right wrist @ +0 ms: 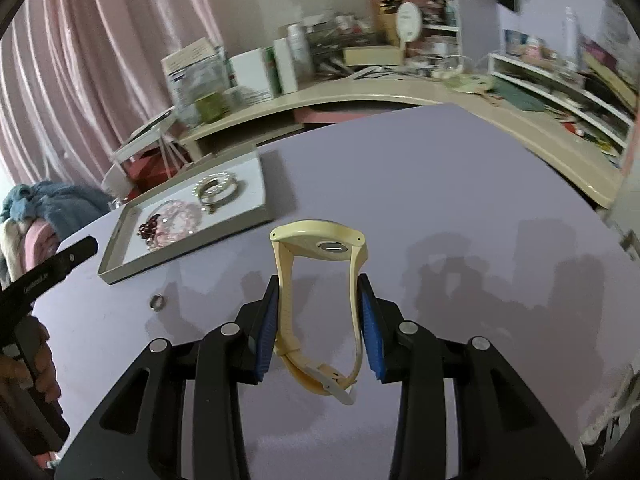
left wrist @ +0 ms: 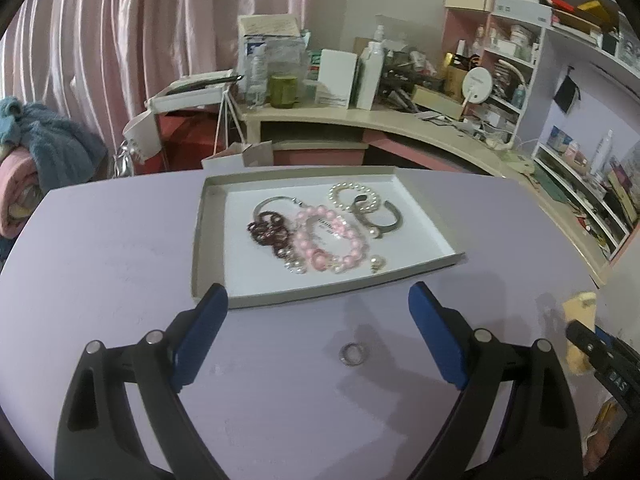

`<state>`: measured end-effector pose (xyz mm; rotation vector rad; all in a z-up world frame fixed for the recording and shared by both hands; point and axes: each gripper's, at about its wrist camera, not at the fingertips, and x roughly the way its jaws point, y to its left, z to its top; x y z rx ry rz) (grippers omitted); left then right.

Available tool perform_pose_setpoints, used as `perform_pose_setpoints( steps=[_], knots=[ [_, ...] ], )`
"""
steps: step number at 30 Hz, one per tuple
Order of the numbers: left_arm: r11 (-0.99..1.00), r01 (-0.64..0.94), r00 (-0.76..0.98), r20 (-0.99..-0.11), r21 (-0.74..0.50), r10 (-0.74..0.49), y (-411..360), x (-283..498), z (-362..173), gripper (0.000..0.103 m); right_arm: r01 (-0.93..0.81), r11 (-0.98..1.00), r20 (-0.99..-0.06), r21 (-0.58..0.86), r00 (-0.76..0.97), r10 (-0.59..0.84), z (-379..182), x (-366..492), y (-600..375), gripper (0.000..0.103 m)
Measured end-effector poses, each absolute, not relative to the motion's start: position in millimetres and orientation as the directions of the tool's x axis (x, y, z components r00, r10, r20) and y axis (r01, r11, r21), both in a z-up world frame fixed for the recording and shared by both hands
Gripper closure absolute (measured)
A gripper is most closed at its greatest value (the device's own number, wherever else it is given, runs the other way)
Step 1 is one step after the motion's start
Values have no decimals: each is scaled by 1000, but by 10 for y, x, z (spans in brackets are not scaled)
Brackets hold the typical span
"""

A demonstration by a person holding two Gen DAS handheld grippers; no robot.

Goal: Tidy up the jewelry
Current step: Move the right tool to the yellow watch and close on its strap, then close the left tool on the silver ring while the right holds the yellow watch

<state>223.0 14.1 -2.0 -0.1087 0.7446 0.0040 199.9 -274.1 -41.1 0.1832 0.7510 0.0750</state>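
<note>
Lilac counter point(left wrist: 120, 264) carries a shallow cardboard tray point(left wrist: 208, 240) set toward its far edge, left of the middle as the right wrist camera sees it. Inside the tray lie a pink bead bracelet point(left wrist: 332, 240), a dark red chain point(left wrist: 270, 232), a white pearl bracelet point(left wrist: 352, 194) and a silver bangle point(left wrist: 380, 220), all crowded toward the tray's far half, with bare white floor along its near wall. Just outside that near wall a small metal ring point(left wrist: 351, 354) lies flat on the counter, apart from the tray. The left gripper point(left wrist: 316, 336) hangs over the near part of the counter with its jaws wide apart and nothing between them; the ring sits on the surface below the gap, untouched. The right gripper point(right wrist: 318, 320) has its jaws closed on the strap of a cream wristwatch point(right wrist: 320, 240), one pad against each side of the band, the watch body pointing toward the far edge and the buckle hanging near the camera, clear of the counter. The counter to the right of the tray, out to its right edge and far right corner, is bare. Beyond the far edge stands a curved beige desk point(right wrist: 360, 96) crowded with boxes and bottles, and a pink curtain point(left wrist: 120, 40) hangs behind it.
</note>
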Motion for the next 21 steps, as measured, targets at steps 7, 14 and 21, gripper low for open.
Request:
perform_pose_setpoints(
  steps=[7,14,21],
  knots=[
    [995,-44,747,-664,-93,-28,114,2228,22,11,20,988,-663,155,744,89,-348,1843,-2817,64],
    [984,-75,719,-692,-161,-59,304,2146,-251,7,49,979,-683,197,724,101,-456,2003,-2880,64],
    [980,-39,668,-735,-197,-121,289,2017,-628,7,-38,979,-696,200,698,169,-504,2370,-2569,64]
  ],
)
